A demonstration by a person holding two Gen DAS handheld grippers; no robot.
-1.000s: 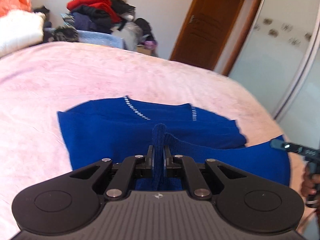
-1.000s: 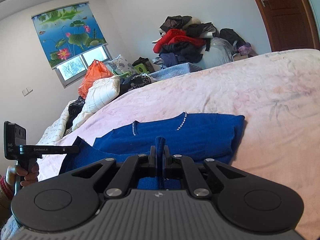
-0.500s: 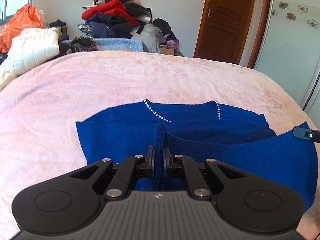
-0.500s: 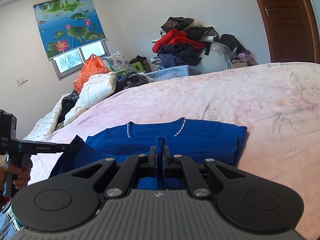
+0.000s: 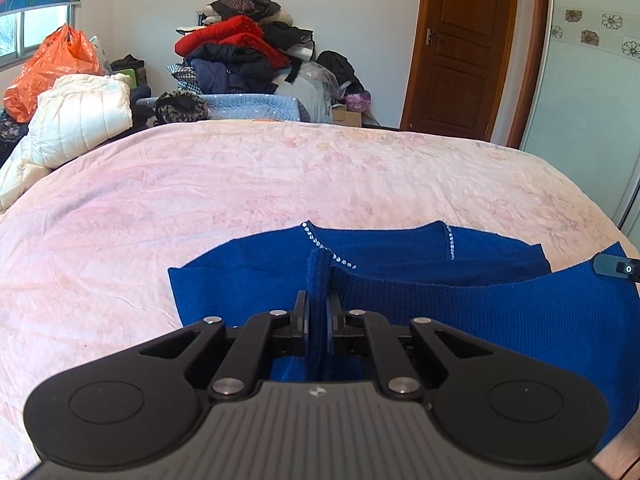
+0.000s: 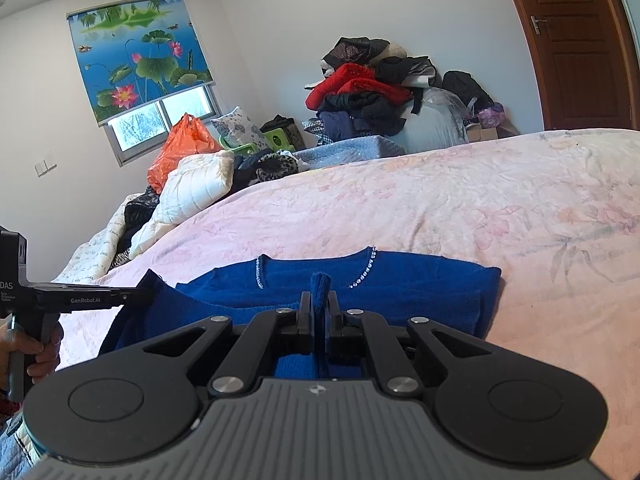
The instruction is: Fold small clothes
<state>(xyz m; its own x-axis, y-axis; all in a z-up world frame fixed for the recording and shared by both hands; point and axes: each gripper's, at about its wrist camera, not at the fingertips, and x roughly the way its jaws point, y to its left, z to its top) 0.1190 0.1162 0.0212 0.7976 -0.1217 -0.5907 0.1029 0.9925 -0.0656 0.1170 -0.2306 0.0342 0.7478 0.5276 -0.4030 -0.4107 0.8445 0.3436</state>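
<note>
- Compared with a second ago, both cameras have swung up and squared to the bed: the left wrist view now takes in the window side and the whole neckline, where it earlier looked across at an angle.
- The royal-blue knitted sweater with a sparkly beaded neckline (image 5: pixel 400 256) lies on the pale pink floral bedspread (image 5: pixel 240 184), its far part flat, its near hem raised off the bed between the two tools.
- The left gripper (image 5: pixel 319 312) is clenched on a bunched ridge of that hem; the right gripper (image 6: pixel 319 308) pinches another part of the same edge in the same way.
- The lifted hem now looks more level and stretched than before, so the bottom-to-top fold seems lined up and under way but not laid down.
- The sweater's neckline points away from the holder, toward the heap of red and dark clothes (image 5: pixel 244 56) by the far wall; the hem faces the holder.
- As it lies, with its sides apparently tucked in already, its long axis runs left to right across the bed, parallel to the held edge.
- My judgement: carrying the hem forward over the neckline would halve it.
</note>
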